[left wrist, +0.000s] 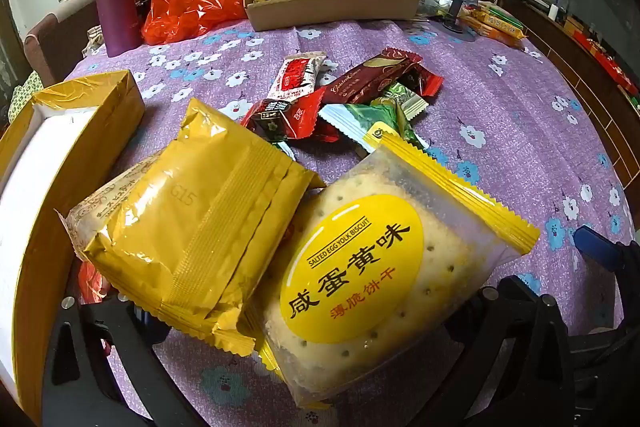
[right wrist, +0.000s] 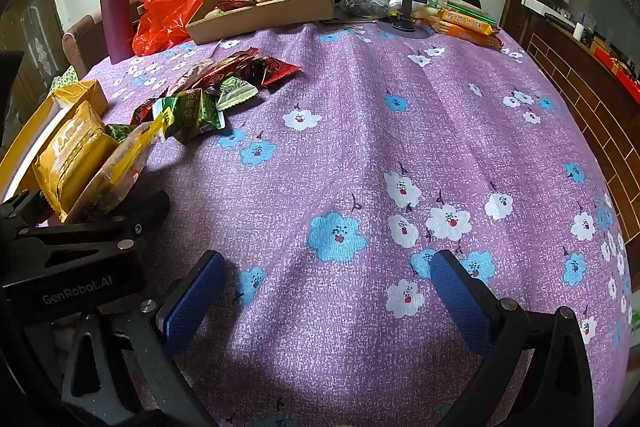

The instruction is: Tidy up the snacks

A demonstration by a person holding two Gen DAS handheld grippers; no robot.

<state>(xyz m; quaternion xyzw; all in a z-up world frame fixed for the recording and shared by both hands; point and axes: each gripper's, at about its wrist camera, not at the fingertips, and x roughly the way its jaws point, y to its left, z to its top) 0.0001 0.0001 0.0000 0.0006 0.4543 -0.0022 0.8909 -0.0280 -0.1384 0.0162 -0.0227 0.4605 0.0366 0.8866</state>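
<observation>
Two packs sit in the left gripper (left wrist: 280, 307), closed on a gold pack (left wrist: 192, 227) and cracker pack (left wrist: 380, 287) over the bench (right wrist: 360, 147). Crackers prob fragile, film slippery, so grab the edge seam. Right gripper (right wrist: 324, 291) open, empty.

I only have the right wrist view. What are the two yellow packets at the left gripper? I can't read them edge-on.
Observer: The nearer one is a salted egg yolk biscuit packet, clear wrap with a yellow oval label.
Operator: And the gold one beside it?
Observer: The gold packet is stamped G15. No other print shows on this face.
Operator: Anything else in that bundle?
Observer: Yes, a beige printed packet peeks out from under the gold one's left edge.
</observation>
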